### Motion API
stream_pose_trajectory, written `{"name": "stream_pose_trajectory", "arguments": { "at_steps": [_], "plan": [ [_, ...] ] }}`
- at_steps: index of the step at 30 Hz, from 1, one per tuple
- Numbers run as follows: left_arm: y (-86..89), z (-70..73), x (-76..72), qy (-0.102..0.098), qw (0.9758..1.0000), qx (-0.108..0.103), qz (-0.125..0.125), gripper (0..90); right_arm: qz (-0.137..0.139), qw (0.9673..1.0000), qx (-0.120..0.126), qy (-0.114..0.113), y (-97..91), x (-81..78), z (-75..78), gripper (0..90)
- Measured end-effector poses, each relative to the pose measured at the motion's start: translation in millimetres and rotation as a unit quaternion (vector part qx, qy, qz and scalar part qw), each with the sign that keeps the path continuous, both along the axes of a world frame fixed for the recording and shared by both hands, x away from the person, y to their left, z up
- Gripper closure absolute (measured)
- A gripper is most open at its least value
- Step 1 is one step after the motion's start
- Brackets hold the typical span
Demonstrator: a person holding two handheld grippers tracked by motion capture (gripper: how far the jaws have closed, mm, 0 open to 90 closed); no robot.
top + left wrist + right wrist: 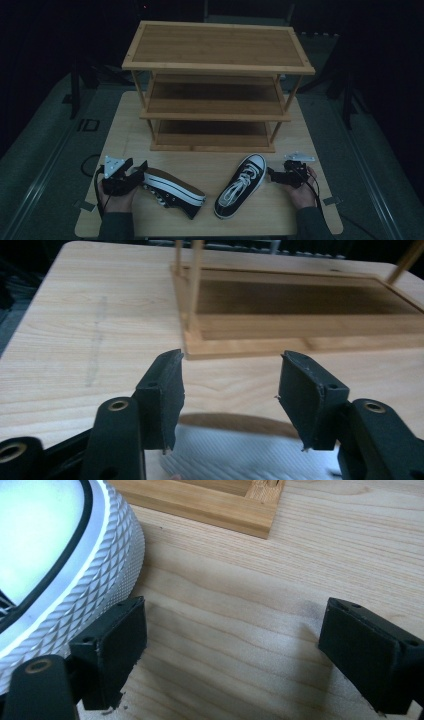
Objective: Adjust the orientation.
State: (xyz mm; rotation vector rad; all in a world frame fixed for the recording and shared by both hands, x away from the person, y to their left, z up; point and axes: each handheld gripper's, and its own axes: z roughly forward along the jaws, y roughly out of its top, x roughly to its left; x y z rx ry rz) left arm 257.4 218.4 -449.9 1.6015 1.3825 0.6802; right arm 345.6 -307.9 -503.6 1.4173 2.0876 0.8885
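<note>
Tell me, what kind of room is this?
Probably a dim recording room or lab, not a home: a wooden table stands alone on grey floor, with a bamboo shoe rack and dark equipment stands around it.

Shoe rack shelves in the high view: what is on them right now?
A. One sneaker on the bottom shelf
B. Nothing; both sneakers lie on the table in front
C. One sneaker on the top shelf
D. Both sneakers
B: the shoe rack has three bare shelves, while the left sneaker, tipped on its side, and the right sneaker, sole down, both rest on the table in front of it.
</note>
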Motion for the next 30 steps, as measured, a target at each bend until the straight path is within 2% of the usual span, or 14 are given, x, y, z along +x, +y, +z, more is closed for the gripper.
{"name": "stream_pose_trajectory", "arguments": {
  "at_steps": [6, 9, 16, 21, 25, 30],
  "plan": [
    [-9.2, 3.2, -19.9, -0.003, 0.9996, 0.003, -0.028, 46.7, -0.001, 1.0, 0.001, 0.001, 0.0, -1.2, 0.0, 11.4],
    [-13.5, 2.7, -27.4, 0.005, 0.9991, 0.0, -0.042, 48.6, -0.001, 1.0, 0.001, 0.001, 0.0, -1.4, 0.0, 11.4],
    [-34.1, 2.5, -40.5, 0.014, 0.9959, 0.005, -0.089, 55.1, -0.001, 1.0, 0.002, 0.0, 0.1, -1.4, 0.0, 11.4],
    [-46.8, 2.8, -49.4, 0.016, 0.9936, 0.013, -0.111, 61.2, -0.002, 1.0, 0.002, 0.001, 0.2, -1.7, 0.0, 11.4],
    [-52.6, -1.9, -52.0, 0.021, 0.9919, 0.019, -0.124, 65.6, -0.003, 1.0, 0.002, 0.001, 0.2, -1.9, 0.0, 11.4],
    [-59.0, -10.9, -45.7, 0.033, 0.9908, 0.023, -0.129, 68.7, -0.002, 1.0, 0.001, 0.001, 0.1, -1.9, 0.0, 11.4]
  ]
}}
